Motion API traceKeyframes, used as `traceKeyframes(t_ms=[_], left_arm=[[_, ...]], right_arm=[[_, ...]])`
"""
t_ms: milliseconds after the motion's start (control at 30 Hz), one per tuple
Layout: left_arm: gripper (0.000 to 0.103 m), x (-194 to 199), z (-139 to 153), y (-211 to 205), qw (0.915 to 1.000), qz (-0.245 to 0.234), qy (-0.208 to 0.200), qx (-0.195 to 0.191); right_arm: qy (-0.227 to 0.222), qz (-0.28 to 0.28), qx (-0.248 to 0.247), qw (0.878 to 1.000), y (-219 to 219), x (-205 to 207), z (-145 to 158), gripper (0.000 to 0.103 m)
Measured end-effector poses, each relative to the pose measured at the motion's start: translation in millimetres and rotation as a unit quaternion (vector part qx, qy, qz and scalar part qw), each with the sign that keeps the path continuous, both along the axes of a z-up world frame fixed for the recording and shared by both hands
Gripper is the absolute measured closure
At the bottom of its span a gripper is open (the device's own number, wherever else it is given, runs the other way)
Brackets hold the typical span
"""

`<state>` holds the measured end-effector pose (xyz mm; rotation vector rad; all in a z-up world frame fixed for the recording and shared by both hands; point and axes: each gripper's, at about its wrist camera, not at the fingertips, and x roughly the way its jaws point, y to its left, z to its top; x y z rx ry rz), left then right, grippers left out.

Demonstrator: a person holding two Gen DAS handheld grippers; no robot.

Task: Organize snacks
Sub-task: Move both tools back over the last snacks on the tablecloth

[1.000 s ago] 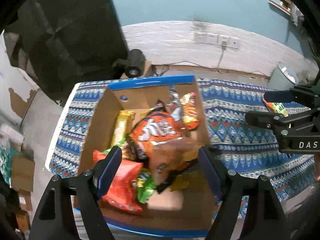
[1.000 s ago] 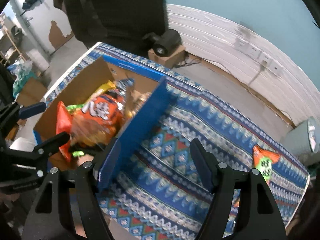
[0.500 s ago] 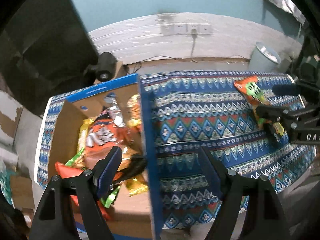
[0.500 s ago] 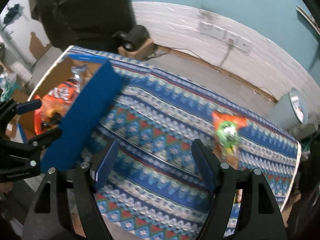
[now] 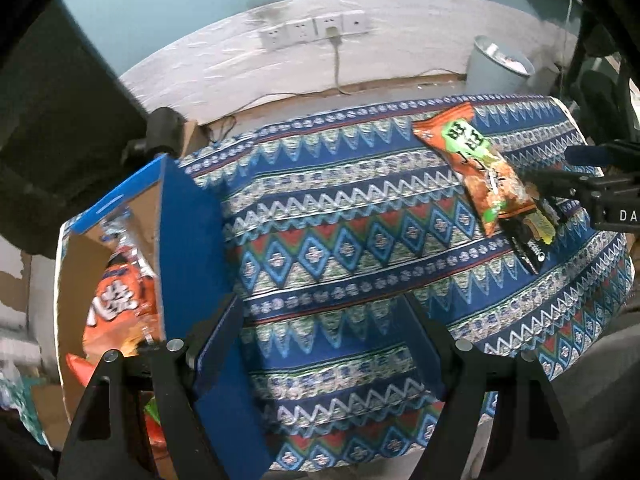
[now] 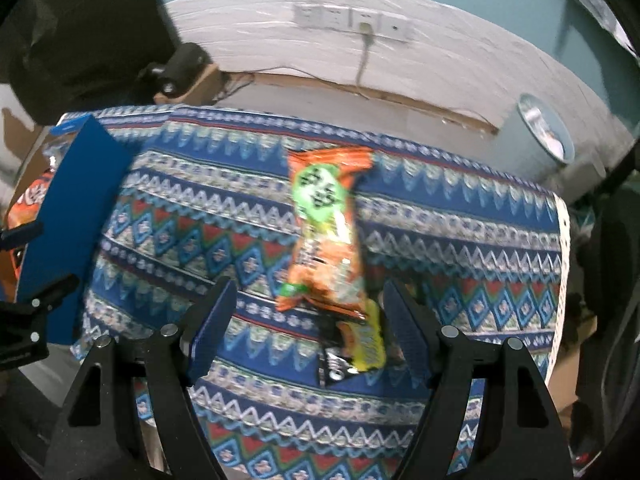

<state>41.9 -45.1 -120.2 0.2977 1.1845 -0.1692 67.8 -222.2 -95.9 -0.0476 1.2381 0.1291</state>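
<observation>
An orange snack bag with a green label (image 6: 324, 224) lies on the patterned tablecloth (image 6: 224, 240), overlapping a black and yellow packet (image 6: 356, 352). My right gripper (image 6: 308, 324) is open and empty, its fingers either side of these two packets, just above them. The same bag shows in the left wrist view (image 5: 476, 172), with the right gripper (image 5: 560, 168) beside it. My left gripper (image 5: 324, 336) is open and empty above the cloth. A blue-sided cardboard box (image 5: 180, 240) at the left holds an orange bag (image 5: 120, 308) and other snacks.
A grey waste bin (image 6: 540, 140) stands on the floor beyond the table's far right corner. A black device on a small carton (image 6: 180, 68) sits by the wall with sockets (image 6: 352, 24). The table's right edge (image 6: 560, 240) is close.
Both grippers have swung right, away from the box. The orange bag and the black packet now lie between my right gripper's fingers. Both grippers stay open.
</observation>
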Motion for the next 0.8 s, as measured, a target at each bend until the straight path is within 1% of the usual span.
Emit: traceKeyframes(t_ms=[133, 333, 567, 633, 733, 800], left_arm=[[0.023, 3.9, -9.5, -16.5, 0.9998, -0.014, 0.008, 0.009], [0.023, 11.4, -31.2, -36.4, 0.9988, -0.029, 0.025, 0.031], [0.023, 18.1, -47.7, -50.8, 0.9977, -0.033, 0.047, 0.036], [0.023, 18.7, -50.6, -55.5, 0.9973, -0.037, 0.05, 0.04], [0.023, 20.2, -52.2, -62.9, 0.9969, -0.04, 0.053, 0.042], [0.023, 21.9, -52.0, -68.5, 0.9967, -0.043, 0.055, 0.041]], right_arm=[[0.009, -0.013, -0.006, 1.0, -18.7, -1.4, -10.6, 0.027], [0.04, -0.024, -0.017, 0.999, -37.4, -5.0, -39.5, 0.027], [0.077, -0.017, -0.036, 0.996, -44.1, -15.9, -70.5, 0.027], [0.086, -0.014, -0.042, 0.995, -45.8, -19.7, -79.2, 0.027], [0.094, -0.007, -0.064, 0.994, -46.0, -23.9, -91.7, 0.027], [0.097, -0.006, -0.067, 0.993, -48.6, -24.7, -96.8, 0.027]])
